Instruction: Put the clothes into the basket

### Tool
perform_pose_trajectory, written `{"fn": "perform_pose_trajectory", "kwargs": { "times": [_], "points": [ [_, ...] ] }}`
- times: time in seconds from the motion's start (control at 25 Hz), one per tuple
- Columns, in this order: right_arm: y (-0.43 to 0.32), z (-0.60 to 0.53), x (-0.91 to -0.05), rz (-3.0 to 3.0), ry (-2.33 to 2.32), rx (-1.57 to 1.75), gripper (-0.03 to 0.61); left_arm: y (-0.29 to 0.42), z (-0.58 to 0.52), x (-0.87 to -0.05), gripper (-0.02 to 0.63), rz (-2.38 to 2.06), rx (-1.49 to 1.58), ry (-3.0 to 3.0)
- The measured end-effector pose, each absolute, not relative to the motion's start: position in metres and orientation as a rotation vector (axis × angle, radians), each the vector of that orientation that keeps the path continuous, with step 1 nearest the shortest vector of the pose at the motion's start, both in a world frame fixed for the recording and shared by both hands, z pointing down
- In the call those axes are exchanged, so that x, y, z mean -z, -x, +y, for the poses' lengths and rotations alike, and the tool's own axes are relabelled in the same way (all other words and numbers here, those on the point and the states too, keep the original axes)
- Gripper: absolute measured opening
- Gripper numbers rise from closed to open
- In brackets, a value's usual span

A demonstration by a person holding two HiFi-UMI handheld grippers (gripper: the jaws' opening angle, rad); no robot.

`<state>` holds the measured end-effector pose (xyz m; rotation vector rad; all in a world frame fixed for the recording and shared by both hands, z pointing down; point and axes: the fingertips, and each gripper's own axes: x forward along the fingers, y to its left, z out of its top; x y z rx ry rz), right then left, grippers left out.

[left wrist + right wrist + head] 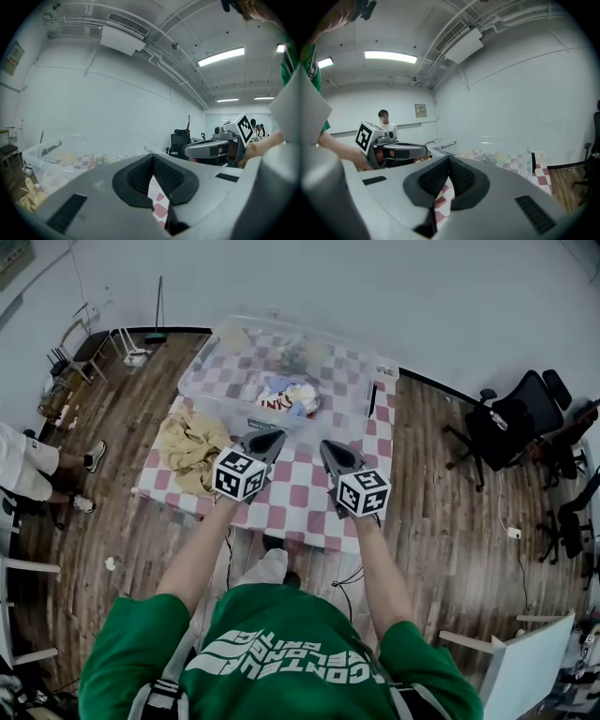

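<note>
left gripper [275,438]: held over the near half of the worktop [300,510], tip towards the basket; jaws closed, pads together, nothing between them
right gripper [330,447]: beside the left gripper and apart from it, about level with it; jaws closed, nothing held
basket [199,371]: clear plastic tub on the far half of the worktop, open on top
clothes [289,396]: white, blue and red pieces bunched inside the basket, near its front wall; paler stuff further back, too blurred to tell
yellow cloth [190,448]: crumpled on the worktop near its left front corner, outside the basket and close to its front-left corner; left of the left gripper, neither gripper touching it
worktop cover: pink and white check, bare under both grippers
black thing [373,399]: slim, at the basket's right end; cannot tell whether inside or out
arms: bare forearms, green shirt below them
seated person [33,470]: far left, legs and shoes showing, well apart from the worktop
standing person [385,123]: by the far wall, seen from the right gripper view
chairs [506,427]: black office chairs, right side, on the wood floor [450,521]
</note>
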<state>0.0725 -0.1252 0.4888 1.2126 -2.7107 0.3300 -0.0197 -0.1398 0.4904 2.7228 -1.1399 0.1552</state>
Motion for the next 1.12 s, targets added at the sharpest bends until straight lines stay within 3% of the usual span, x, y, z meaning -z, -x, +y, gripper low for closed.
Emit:
{"fn": "perform_pose_trajectory", "kwargs": {
  "times": [0.44, 1.12],
  "points": [
    [-0.054, -0.093, -0.499, -2.712, -1.144, -0.321, 0.009, 0.055, -0.1, -0.497, 0.002, -1.222, -0.114, -2.669],
    [0.05, -0.077, -0.551, -2.689, -0.838, -0.267, 0.009, 0.184, -0.076, -0.541, 0.002, -1.493, -0.116, -2.464]
  ]
}}
